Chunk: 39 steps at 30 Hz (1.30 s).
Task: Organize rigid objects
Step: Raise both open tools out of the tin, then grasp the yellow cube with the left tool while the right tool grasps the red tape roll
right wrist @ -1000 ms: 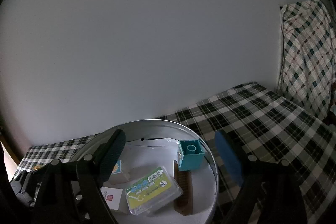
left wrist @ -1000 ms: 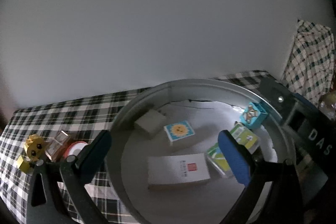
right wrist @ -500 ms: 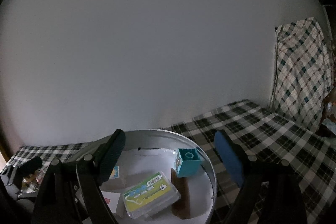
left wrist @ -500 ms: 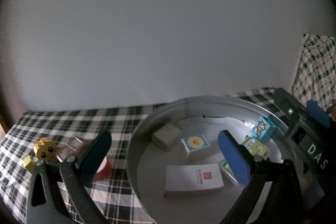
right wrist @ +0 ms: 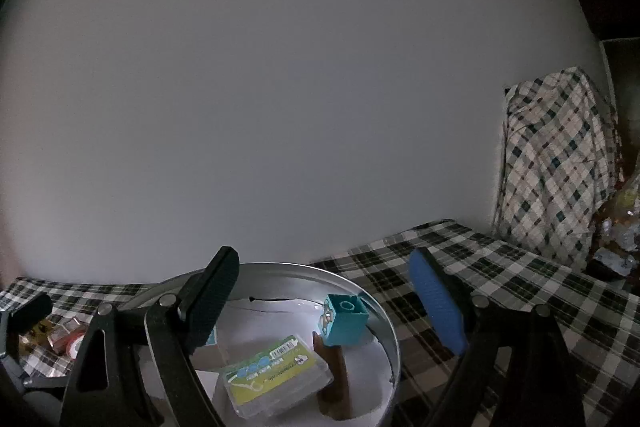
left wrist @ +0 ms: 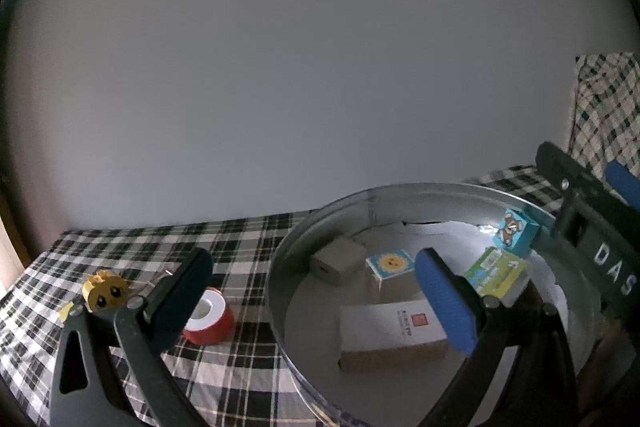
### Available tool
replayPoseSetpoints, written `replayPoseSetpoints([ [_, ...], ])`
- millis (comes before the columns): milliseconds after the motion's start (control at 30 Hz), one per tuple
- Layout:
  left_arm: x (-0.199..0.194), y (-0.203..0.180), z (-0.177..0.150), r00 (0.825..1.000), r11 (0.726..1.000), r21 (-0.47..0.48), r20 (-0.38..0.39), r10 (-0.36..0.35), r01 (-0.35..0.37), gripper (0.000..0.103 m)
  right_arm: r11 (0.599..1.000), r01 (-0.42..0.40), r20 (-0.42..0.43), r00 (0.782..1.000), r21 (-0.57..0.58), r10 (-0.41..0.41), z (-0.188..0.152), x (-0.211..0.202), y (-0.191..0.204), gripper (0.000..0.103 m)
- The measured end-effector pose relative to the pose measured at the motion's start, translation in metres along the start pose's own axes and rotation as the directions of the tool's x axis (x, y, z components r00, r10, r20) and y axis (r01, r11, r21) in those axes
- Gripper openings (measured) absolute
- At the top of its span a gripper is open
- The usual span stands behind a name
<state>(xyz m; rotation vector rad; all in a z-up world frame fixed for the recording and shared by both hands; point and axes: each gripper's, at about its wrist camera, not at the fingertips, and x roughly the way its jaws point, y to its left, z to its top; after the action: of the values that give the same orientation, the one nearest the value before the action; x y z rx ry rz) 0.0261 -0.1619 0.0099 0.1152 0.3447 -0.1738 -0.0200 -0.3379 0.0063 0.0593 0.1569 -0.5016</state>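
— What covers the counter (left wrist: 248, 239)?
— A black-and-white checked cloth (right wrist: 492, 267), running to the wall.
— And what sits on it?
— A round metal tub (left wrist: 280, 267) to the right. Left of it, apart, a red tape roll (left wrist: 208, 317) lying flat. Further left, a yellow toy with a face (left wrist: 106, 289), beside something I can't make out.

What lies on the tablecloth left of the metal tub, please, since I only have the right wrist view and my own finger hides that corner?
Observer: A red tape roll lies there, outside the metal tub.
Operator: Is anything else beside it?
Observer: Yes, a yellow toy with a face, further left.
Operator: Does the left gripper hold anything?
Observer: No, the left gripper is open, nothing between its fingers.
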Motion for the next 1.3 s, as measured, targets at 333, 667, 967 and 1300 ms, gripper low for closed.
replayPoseSetpoints([
  [333, -0.016, 0.009, -0.009, 1.000, 1.000, -0.006, 0.001, -0.029, 0.029, 0.102, 0.998, 0.055, 0.036, 0.998, 0.019, -0.055, -0.002, -0.027, -0.003, 0.089],
  [667, -0.024, 0.026, -0.014, 0.999, 0.998, -0.024, -0.006, -0.051, 0.051, 0.102, 0.995, 0.094, 0.097, 0.991, 0.020, -0.096, -0.003, -0.049, 0.000, 0.089],
  [967, -0.027, 0.052, -0.019, 0.999, 0.998, -0.037, -0.011, -0.047, 0.047, 0.102, 0.996, 0.084, 0.080, 0.993, 0.033, -0.087, -0.009, -0.061, 0.014, 0.089],
  [1300, -0.019, 0.099, -0.024, 0.999, 0.998, -0.070, -0.033, -0.004, 0.002, 0.102, 1.000, 0.003, 0.030, 1.000, 0.007, -0.003, -0.017, -0.061, 0.066, 0.089],
])
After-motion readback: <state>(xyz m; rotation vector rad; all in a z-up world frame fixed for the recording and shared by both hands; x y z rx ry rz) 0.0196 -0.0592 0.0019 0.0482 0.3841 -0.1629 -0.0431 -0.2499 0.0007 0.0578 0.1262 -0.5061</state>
